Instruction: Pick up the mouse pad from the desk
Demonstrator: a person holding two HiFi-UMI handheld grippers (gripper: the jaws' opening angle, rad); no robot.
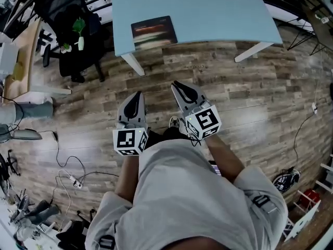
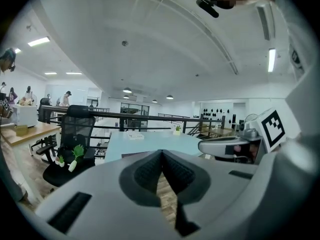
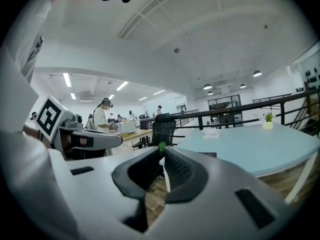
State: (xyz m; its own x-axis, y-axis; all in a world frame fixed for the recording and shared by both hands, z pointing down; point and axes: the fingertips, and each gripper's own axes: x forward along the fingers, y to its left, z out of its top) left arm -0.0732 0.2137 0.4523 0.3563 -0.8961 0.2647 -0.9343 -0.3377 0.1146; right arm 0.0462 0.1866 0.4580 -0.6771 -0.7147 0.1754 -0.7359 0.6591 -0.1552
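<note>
Mouse pad [image 1: 153, 32] lies flat at the worktop's [image 1: 208, 14] near left corner, long axis along the near edge. It sits ahead of both grippers, well apart. Left hand-held gripper [image 1: 137, 95] and right hand-held gripper [image 1: 176, 84] are closed and empty; neither looks clearly nearer.

blue desk [image 1: 208, 14] — mouse pad [image 1: 153, 32] atop

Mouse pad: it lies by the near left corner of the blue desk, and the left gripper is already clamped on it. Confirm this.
Not right. The left gripper is not on the mouse pad. The head view shows it over the wooden floor, short of the desk, with its jaws together on nothing. The pad does lie by the blue desk's near left corner.
</note>
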